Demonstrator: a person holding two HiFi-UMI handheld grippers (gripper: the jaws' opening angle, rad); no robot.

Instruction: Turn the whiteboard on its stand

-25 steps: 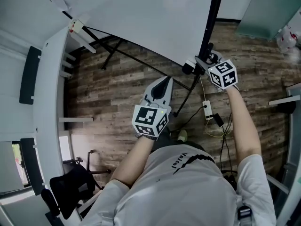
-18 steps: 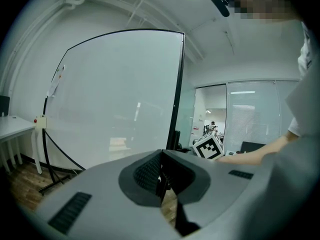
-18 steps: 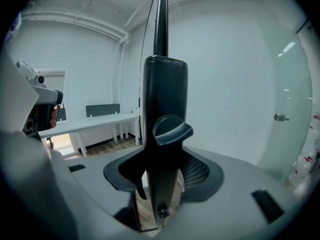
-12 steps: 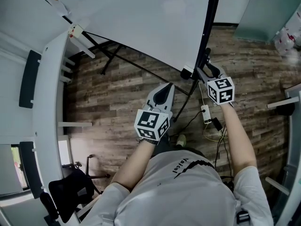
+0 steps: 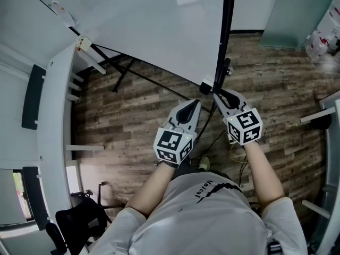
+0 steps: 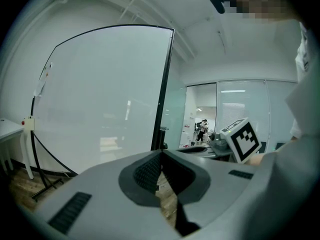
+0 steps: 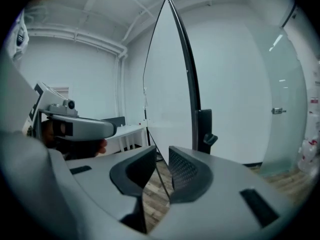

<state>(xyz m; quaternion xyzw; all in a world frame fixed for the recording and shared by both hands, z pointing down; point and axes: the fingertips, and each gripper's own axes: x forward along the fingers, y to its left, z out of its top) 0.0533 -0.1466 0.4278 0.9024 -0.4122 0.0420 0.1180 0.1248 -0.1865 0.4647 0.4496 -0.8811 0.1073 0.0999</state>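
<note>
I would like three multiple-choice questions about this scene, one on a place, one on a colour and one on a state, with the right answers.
1. Where is the whiteboard's side frame from the right gripper?
A. just ahead of its tips
B. behind the person
C. flat on the floor

2. What colour is that frame?
A. red
B. black
C. yellow

3. How do the jaws of the left gripper stand?
A. wide apart
B. clamped on a cable
C. shut, empty

Answers:
1. A: the frame rises just beyond the right gripper, whose jaws are closing with nothing between them.
2. B: it shows as a black bar.
3. C: the left gripper view shows the tips meeting.
</note>
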